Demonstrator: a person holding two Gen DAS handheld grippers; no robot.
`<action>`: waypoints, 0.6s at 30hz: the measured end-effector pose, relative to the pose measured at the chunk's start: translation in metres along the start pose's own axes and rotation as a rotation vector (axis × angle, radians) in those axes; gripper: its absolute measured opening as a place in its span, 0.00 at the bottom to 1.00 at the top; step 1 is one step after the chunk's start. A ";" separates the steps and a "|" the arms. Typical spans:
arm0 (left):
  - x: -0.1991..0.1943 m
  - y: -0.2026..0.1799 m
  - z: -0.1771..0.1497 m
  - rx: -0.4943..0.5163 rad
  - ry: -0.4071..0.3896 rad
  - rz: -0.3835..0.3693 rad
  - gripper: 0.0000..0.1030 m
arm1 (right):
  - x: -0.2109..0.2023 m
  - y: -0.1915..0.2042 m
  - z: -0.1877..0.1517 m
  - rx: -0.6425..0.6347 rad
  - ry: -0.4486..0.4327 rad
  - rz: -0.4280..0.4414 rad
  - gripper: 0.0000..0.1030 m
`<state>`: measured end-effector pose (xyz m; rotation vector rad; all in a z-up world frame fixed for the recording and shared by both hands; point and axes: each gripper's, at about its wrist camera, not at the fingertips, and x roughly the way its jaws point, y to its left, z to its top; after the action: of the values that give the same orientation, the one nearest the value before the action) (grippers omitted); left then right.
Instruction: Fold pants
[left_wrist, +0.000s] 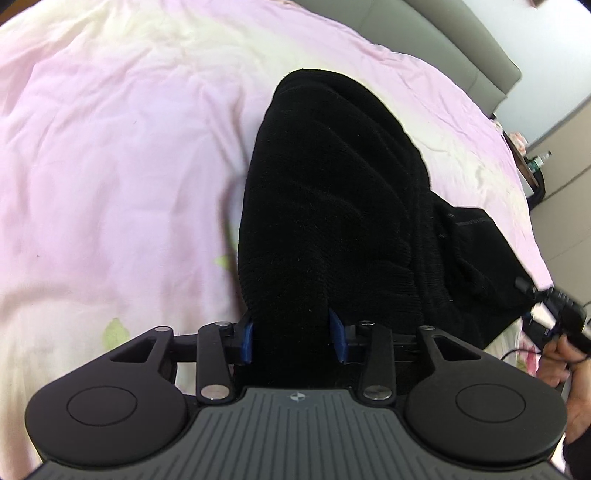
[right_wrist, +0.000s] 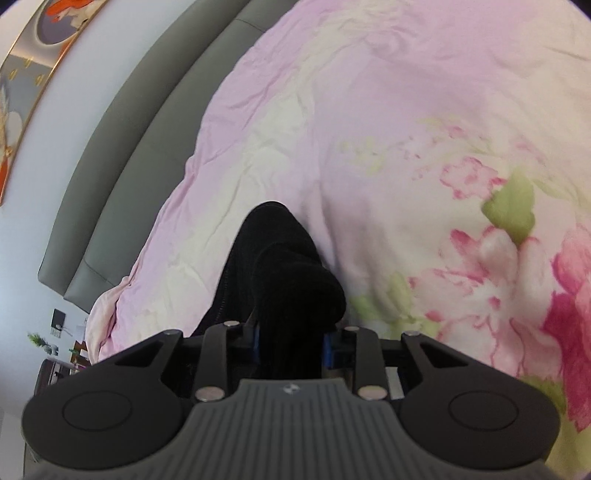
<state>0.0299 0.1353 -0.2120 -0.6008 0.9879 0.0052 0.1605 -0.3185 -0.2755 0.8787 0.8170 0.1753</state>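
The left gripper has its blue pads pressed in on a thick bunch of the black pants, the jaws standing partway apart because of the fabric packed between them. From that pinch the pants run away from the gripper across the pink floral bedspread, a broad dark fold reaching toward the grey headboard, with more of the garment spilling to the right, where a stitched hem shows. At the right edge of the left wrist view a hand holds the other tool. The right gripper is likewise clamped on a narrower bundle of the same black cloth, its blue pads close together with the fabric between them; the cloth rises ahead of the fingers in a rounded hump above the bedspread, whose pink flowers lie to the right
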 end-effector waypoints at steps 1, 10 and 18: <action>0.000 0.001 0.000 0.001 0.001 0.002 0.46 | 0.000 -0.006 -0.001 0.022 0.003 0.005 0.24; 0.002 0.004 0.002 -0.040 0.023 0.007 0.53 | -0.022 0.052 -0.003 -0.188 -0.066 0.066 0.24; 0.002 0.005 0.001 -0.050 0.026 0.003 0.53 | -0.055 0.172 -0.042 -0.634 -0.147 0.250 0.24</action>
<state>0.0303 0.1398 -0.2154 -0.6463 1.0168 0.0251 0.1245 -0.2067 -0.1326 0.3823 0.4636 0.5507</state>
